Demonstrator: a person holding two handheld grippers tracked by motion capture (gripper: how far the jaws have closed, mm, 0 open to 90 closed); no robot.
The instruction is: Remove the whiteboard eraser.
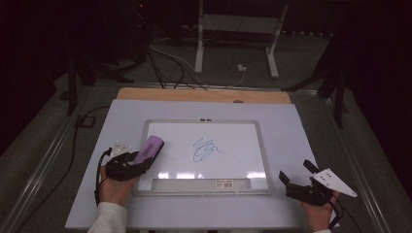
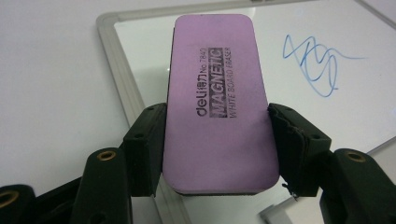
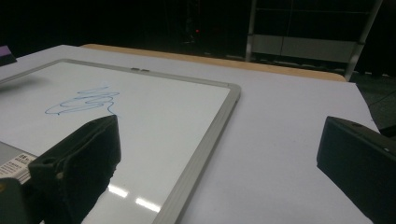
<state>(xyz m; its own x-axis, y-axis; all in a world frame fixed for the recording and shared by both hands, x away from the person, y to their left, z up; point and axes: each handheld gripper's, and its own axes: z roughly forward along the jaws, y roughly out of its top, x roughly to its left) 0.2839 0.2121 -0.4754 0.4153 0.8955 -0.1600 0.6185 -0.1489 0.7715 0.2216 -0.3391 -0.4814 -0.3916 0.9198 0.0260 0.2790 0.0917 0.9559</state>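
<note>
White surface (image 1: pixel 87 194) carries one framed whiteboard (image 1: pixel 204 191) with one blue scribble (image 1: pixel 206 148). My left tool (image 2: pixel 217 135) clamps one purple rectangular eraser (image 2: pixel 217 100) printed "MAGNETIC"; my right tool (image 1: pixel 297 172) gapes wide, holding nothing.

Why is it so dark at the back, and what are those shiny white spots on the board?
High view: the room behind the table is nearly black; lamps glare as bright patches on the whiteboard near its bottom edge. Left gripper view: the purple eraser and its print look sharp, the blue scribble too. Right gripper view: dim, the near jaws soft and shadowy, two small glints on the board.
</note>
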